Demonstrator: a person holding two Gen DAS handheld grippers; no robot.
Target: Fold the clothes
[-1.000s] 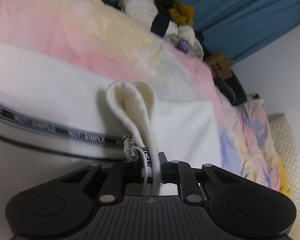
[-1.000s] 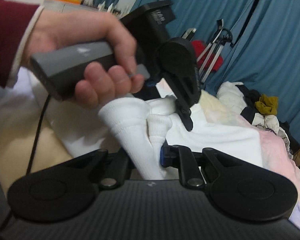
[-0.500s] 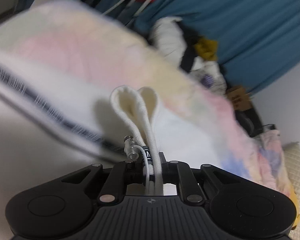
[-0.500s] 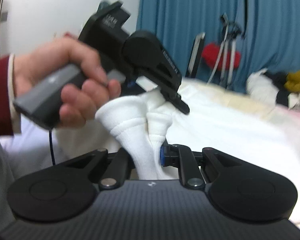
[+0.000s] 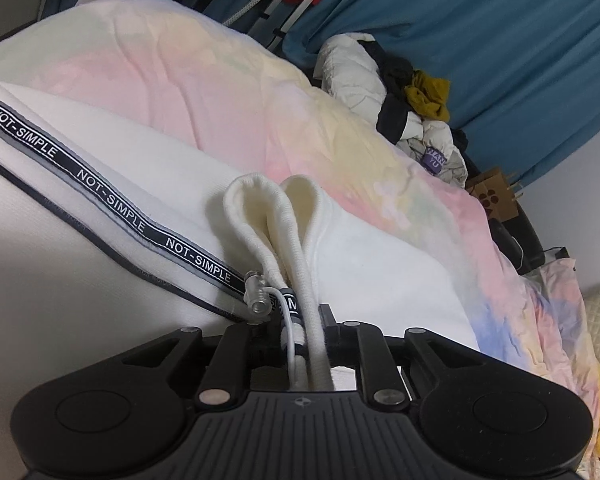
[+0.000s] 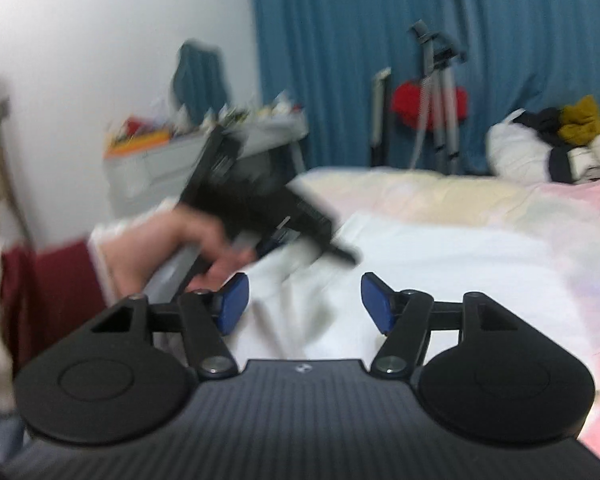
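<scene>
Clearly, black tape (image 5: 112, 208) on white garment (image 5: 380, 280), frame left, reads "NOT-SIMPLE". Left tongs (image 5: 306, 332) pinch ribbed garment edge, jaws opening slightly. Right tongs (image 6: 304, 304) opening, nothing gripped. Garment lies on pastel bed (image 5: 220, 80); blue curtain (image 5: 500, 40) behind.

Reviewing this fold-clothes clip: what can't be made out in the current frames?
- Left wrist view: left gripper fingertips hidden by the pinched white garment; garment's full shape cut off by the frame.
- Right wrist view: motion blur smears the person's hand; right gripper jaws are opening, nothing clamped.
</scene>
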